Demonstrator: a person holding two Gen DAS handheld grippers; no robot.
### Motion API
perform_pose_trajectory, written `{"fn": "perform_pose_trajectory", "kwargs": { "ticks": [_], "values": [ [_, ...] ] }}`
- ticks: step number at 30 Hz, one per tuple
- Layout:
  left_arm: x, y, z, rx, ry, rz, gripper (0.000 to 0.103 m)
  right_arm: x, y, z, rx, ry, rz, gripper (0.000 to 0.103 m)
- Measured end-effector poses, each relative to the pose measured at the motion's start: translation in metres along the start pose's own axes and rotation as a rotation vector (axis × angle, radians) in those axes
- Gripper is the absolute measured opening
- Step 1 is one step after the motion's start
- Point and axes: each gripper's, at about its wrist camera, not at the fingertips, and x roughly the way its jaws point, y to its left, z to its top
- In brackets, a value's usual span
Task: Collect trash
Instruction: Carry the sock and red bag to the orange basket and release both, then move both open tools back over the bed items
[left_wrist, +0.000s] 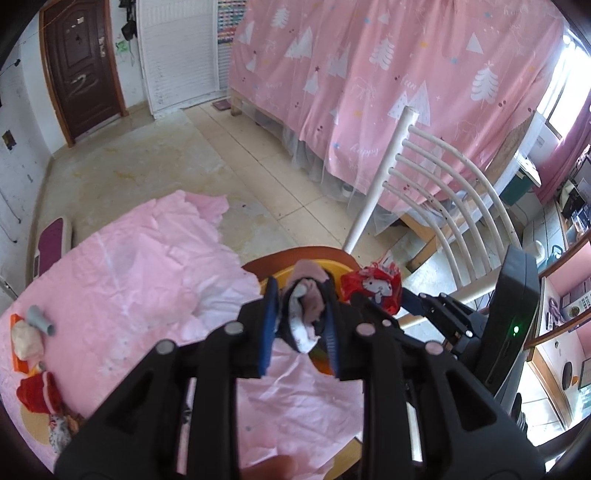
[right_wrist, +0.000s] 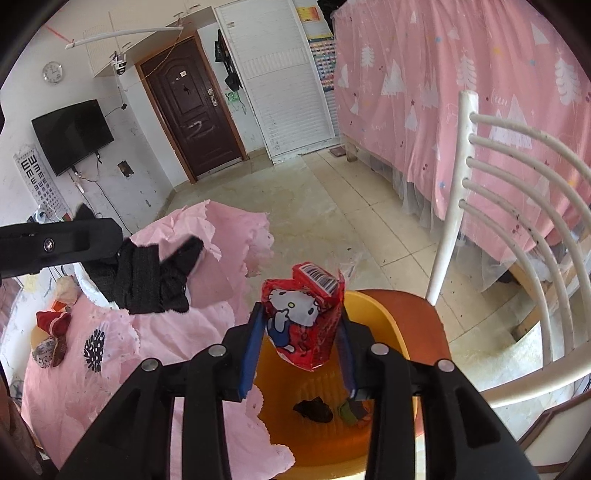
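Right wrist: white chair (right_wrist: 448, 236) stands beside yellow bin (right_wrist: 373, 314).

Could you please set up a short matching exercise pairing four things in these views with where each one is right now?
Things:
1. red cartoon wrapper
2. crumpled pink and white scrap
3. yellow basin
4. red crumpled packet

Places:
A. on the orange chair seat
B. lying on the pink tablecloth
C. between the right gripper fingers
D. between the left gripper fingers

Pairs: 1-C, 2-D, 3-A, 4-B
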Motion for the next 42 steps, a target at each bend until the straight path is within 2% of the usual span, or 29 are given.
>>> {"fn": "perform_pose_trajectory", "kwargs": {
  "ticks": [1, 2, 3, 6, 13, 19, 24, 29, 40, 42],
  "values": [
    [0.001, -0.001, 0.001, 0.000, 0.001, -0.001, 0.036, 0.001, -0.002, 0.000, 0.011, 0.005, 0.004, 0.033],
    [0.002, -0.002, 0.001, -0.002, 0.003, -0.005, 0.040, 0.002, -0.004, -0.001, 0.019, 0.006, 0.002, 0.038],
    [0.003, -0.003, 0.001, -0.004, 0.004, -0.006, 0.042, 0.002, -0.005, -0.001, 0.022, 0.006, -0.001, 0.045],
    [0.005, -0.003, 0.002, -0.007, 0.008, -0.001, 0.042, 0.001, -0.005, -0.001, 0.023, 0.002, -0.006, 0.054],
    [-0.005, 0.010, -0.002, -0.035, -0.005, 0.003, 0.042, 0.000, 0.006, 0.000, 0.005, -0.001, -0.007, 0.054],
    [-0.025, 0.030, -0.005, -0.070, -0.041, 0.005, 0.042, -0.007, 0.030, 0.006, -0.030, -0.014, 0.003, 0.054],
    [-0.044, 0.054, -0.012, -0.106, -0.076, 0.028, 0.042, -0.008, 0.060, 0.011, -0.077, -0.019, 0.029, 0.054],
    [-0.061, 0.079, -0.021, -0.135, -0.102, 0.064, 0.046, -0.003, 0.101, 0.013, -0.133, -0.011, 0.067, 0.054],
    [-0.100, 0.142, -0.048, -0.223, -0.146, 0.127, 0.047, 0.010, 0.184, 0.004, -0.253, 0.025, 0.148, 0.054],
    [-0.104, 0.152, -0.054, -0.231, -0.145, 0.143, 0.050, 0.012, 0.197, 0.001, -0.269, 0.033, 0.163, 0.054]
  ]
}}
